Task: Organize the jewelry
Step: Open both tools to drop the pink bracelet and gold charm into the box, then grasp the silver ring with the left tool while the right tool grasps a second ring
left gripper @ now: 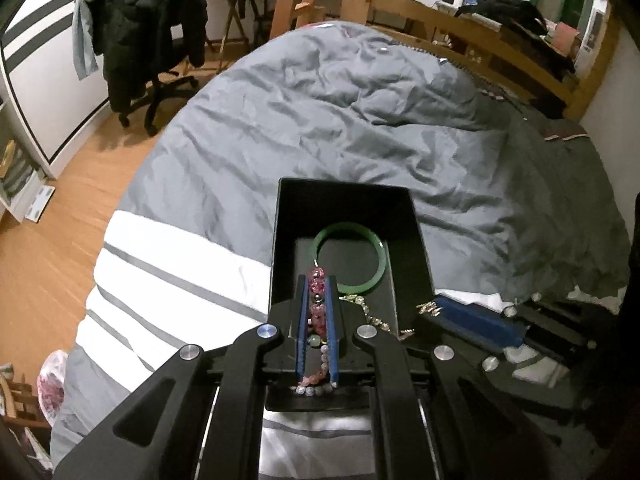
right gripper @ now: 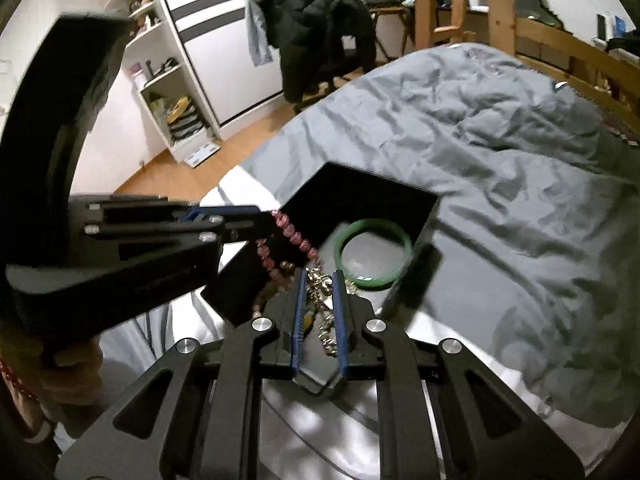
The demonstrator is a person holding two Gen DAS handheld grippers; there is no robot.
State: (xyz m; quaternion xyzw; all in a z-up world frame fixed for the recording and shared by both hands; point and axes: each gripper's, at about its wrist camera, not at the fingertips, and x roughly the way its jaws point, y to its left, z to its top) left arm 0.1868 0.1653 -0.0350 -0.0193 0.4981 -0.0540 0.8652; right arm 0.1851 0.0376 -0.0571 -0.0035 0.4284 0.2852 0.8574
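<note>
An open black box (left gripper: 416,248) sits on the bed; it also shows in the right wrist view (right gripper: 428,216). A green bangle (left gripper: 376,276) lies inside it, seen too in the right wrist view (right gripper: 384,278). My left gripper (left gripper: 317,280) is shut on a pink beaded bracelet (left gripper: 317,285) above the box's near left part; the beads hang from it in the right wrist view (right gripper: 294,236). My right gripper (right gripper: 320,276) is shut on a gold chain piece (right gripper: 320,292) over the box's near edge; it shows in the left wrist view (left gripper: 430,309).
The box rests on a rumpled grey duvet (left gripper: 360,120) with white stripes (left gripper: 168,248). A wooden bed frame (left gripper: 460,20) runs along the far side. An office chair with a black jacket (left gripper: 144,28) and white shelves (right gripper: 168,80) stand on the wooden floor to the left.
</note>
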